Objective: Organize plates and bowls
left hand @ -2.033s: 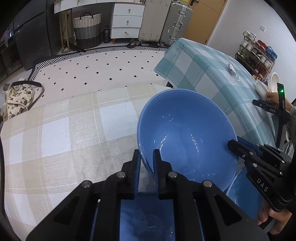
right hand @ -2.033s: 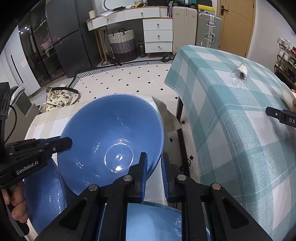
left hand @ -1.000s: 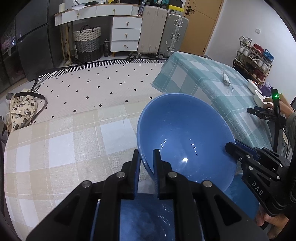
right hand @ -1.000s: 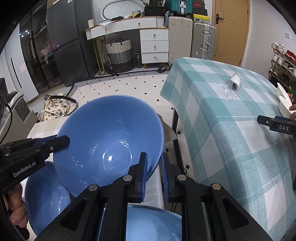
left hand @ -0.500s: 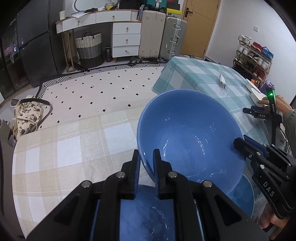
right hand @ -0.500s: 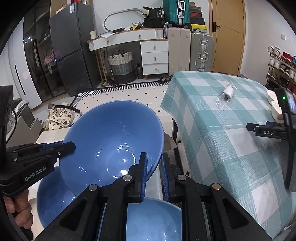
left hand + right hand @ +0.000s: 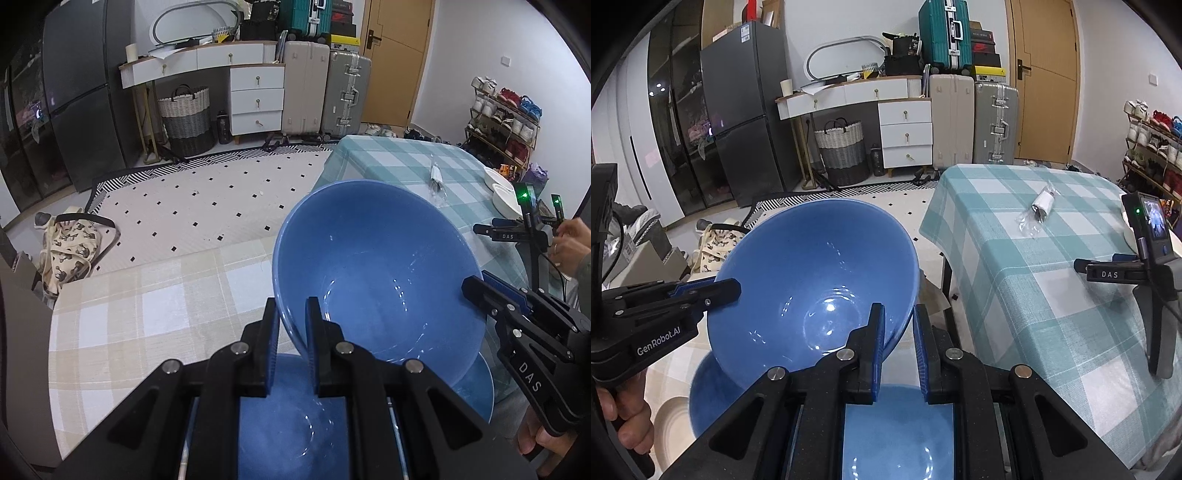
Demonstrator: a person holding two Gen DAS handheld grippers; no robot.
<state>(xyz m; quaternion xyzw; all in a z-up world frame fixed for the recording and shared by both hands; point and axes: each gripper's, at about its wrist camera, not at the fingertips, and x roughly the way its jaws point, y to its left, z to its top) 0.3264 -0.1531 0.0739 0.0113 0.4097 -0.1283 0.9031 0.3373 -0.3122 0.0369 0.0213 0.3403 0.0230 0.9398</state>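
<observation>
A large blue bowl (image 7: pixel 376 266) (image 7: pixel 812 266) hangs tilted in the air above the beige checked table (image 7: pixel 147 314). My left gripper (image 7: pixel 292 308) is shut on its near rim, and the same gripper shows at the bowl's left rim in the right wrist view (image 7: pixel 733 290). My right gripper (image 7: pixel 898 312) is shut on the opposite rim, also seen from the left wrist (image 7: pixel 474 286). Below the lifted bowl lie two more blue bowls (image 7: pixel 291 424) (image 7: pixel 476 387), partly hidden by the gripper bodies. A beige plate (image 7: pixel 670 417) peeks out at the lower left.
A teal checked table (image 7: pixel 1034 295) stands to the right with a plastic-wrapped item (image 7: pixel 1039 210) and white dishes (image 7: pixel 504 192) on it. Another person's hand (image 7: pixel 569 243) holds a second gripper set with a phone (image 7: pixel 1152 221) over it. A patterned bag (image 7: pixel 70 251) lies on the floor.
Both grippers have risen together with the blue bowl held between them. The tables and the bowls underneath sit lower in view, and more of the room shows.
</observation>
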